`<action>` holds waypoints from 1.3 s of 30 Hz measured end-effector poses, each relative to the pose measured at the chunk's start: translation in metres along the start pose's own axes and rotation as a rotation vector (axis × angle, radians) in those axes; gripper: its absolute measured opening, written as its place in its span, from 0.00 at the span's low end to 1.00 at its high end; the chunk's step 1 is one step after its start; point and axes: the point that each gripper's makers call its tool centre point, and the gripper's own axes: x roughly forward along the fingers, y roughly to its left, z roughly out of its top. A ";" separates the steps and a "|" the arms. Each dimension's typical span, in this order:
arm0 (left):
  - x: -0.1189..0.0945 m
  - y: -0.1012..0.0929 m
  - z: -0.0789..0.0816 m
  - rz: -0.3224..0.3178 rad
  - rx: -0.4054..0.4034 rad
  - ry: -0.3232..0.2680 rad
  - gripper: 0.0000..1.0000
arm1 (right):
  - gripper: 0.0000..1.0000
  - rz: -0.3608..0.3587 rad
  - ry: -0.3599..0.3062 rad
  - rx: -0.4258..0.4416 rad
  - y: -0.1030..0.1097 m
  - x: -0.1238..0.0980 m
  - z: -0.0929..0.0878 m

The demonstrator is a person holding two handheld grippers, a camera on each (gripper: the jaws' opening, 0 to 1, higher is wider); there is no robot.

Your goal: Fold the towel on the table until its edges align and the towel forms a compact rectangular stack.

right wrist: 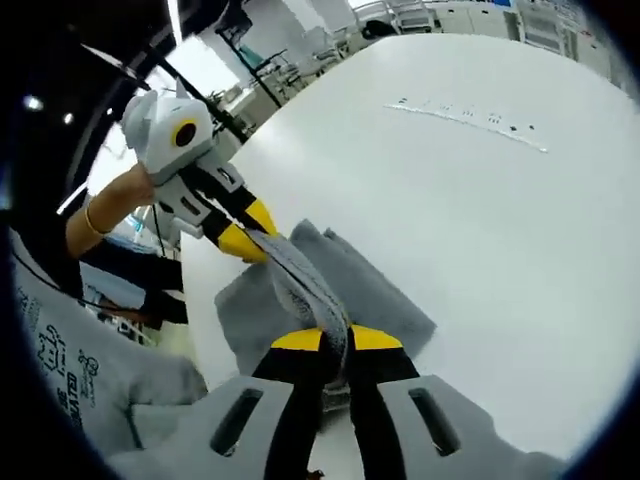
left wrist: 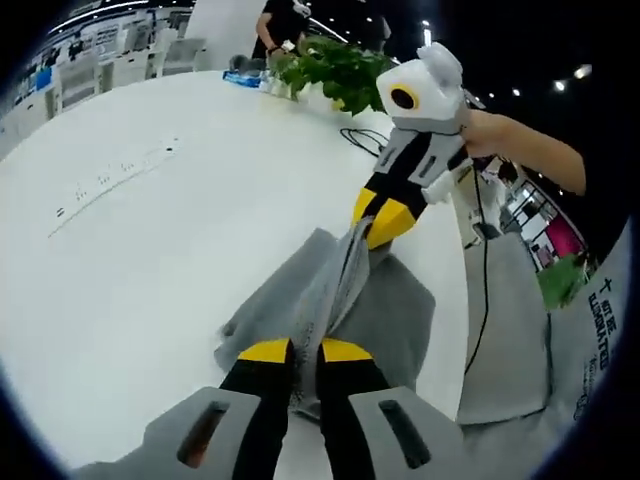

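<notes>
A grey towel (left wrist: pixel 390 310) lies on the white table (left wrist: pixel 150 250), one edge lifted and stretched taut between the two grippers. My left gripper (left wrist: pixel 305 350) is shut on the near end of that edge. At the far end, the right gripper (left wrist: pixel 375 225) pinches the same edge, with a hand behind it. In the right gripper view, my right gripper (right wrist: pixel 335 340) is shut on the towel (right wrist: pixel 370 285), and the left gripper (right wrist: pixel 250 235) grips the other end at upper left. The rest of the cloth rests flat on the table (right wrist: pixel 480 200).
A potted green plant (left wrist: pixel 335 65) and a blue object (left wrist: pixel 240 78) stand at the table's far edge, near a black cable (left wrist: pixel 365 138). A power strip (left wrist: pixel 115 180) lies on the table to the left. A person stands behind the plant.
</notes>
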 end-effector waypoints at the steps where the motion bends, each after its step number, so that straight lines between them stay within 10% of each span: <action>1: 0.001 0.002 0.000 0.001 -0.029 -0.003 0.10 | 0.06 0.002 -0.002 0.027 -0.005 0.002 0.000; 16: -0.005 0.020 0.005 -0.090 -0.243 -0.181 0.37 | 0.19 0.103 -0.175 0.179 -0.017 0.002 0.000; 39: -0.016 -0.010 -0.029 -0.027 -0.234 -0.168 0.47 | 0.29 0.134 -0.284 0.147 0.005 -0.016 -0.025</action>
